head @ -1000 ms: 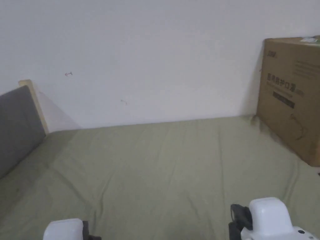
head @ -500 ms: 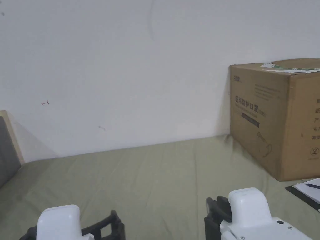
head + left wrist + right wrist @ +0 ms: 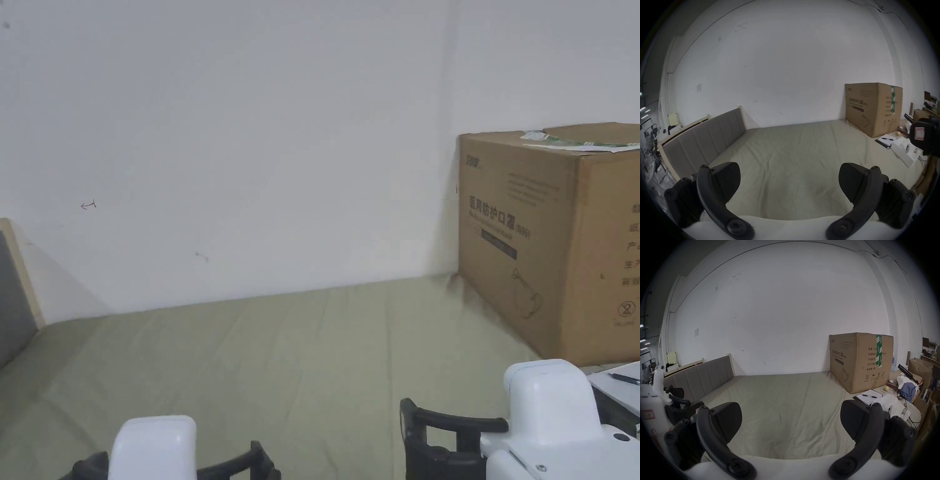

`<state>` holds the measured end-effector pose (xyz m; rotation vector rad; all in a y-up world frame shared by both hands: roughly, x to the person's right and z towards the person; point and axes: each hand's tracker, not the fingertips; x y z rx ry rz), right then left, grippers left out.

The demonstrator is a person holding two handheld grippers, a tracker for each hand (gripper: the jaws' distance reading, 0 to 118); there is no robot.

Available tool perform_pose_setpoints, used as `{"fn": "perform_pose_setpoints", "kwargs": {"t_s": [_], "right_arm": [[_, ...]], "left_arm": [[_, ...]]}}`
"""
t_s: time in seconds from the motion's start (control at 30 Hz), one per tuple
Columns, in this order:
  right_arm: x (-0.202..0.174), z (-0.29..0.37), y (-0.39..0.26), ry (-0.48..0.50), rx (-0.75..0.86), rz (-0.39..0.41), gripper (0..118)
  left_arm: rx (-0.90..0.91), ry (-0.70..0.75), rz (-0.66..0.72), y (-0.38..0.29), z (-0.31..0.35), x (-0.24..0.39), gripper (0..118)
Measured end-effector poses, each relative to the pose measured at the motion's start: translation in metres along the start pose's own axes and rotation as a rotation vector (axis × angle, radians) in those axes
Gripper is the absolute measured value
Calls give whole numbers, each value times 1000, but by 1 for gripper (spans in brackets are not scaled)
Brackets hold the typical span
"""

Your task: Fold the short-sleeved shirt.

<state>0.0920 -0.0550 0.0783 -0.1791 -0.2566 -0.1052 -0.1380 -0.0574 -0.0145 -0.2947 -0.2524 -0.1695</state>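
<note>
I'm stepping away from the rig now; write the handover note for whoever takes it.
Left gripper: jaws wide apart, holding nothing, above the olive-green bed sheet.
Right gripper: same, jaws apart, holding nothing.
Short-sleeved shirt: I cannot place it from these views; the sheet ahead lies bare.
A brown cardboard box stands at the far right against the wall.
Done: nothing visible.
Left: find the shirt, lay it flat, fold it.

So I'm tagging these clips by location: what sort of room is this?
Probably a bedroom that doubles as storage. A bed with a green sheet and a grey padded headboard stands against a bare white wall, a big cardboard box sits on it, and papers and clutter pile up beside.
</note>
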Motion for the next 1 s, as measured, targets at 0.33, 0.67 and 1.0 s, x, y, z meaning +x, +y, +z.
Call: {"fn": "perform_pose_setpoints", "kwargs": {"t_s": [0.33, 0.67, 1.0], "right_arm": [[-6, -4, -17, 3, -69, 5, 118], [-9, -6, -17, 7, -87, 7, 118], [-11, -6, -11, 7, -71, 13, 118]], "left_arm": [[16, 17, 21, 12, 18, -7, 118], [-13, 65, 16, 17, 25, -6, 118], [-21, -3, 95, 23, 23, -13, 118]]}}
